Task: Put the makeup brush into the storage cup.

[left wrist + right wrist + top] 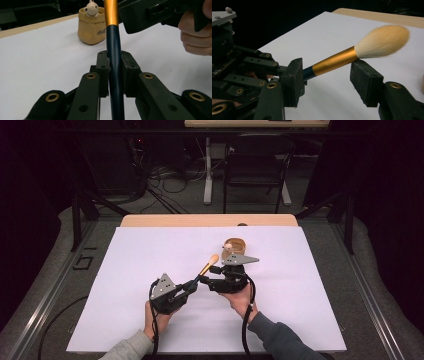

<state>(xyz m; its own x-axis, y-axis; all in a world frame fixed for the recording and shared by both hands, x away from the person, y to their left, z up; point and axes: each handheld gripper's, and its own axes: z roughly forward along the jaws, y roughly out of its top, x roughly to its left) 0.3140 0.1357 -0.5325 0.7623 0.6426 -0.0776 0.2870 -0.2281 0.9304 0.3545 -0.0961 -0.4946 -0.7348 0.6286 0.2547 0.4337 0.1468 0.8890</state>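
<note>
Over the white counter (pixel 150 270), our left gripper (pixel 115 75) clamps the dark handle of a makeup brush (pixel 352 53), while our right gripper (pixel 325 82) stands apart around its gold ferrule. We judge the brush light, its handle stiff and slick, its bristles soft; the ferrule is the place to hold.

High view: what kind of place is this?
Probably a lab or recording bay, not a home: a white-covered table inside a dark-curtained metal frame, loose cables on the floor behind, and a bare chair.
</note>
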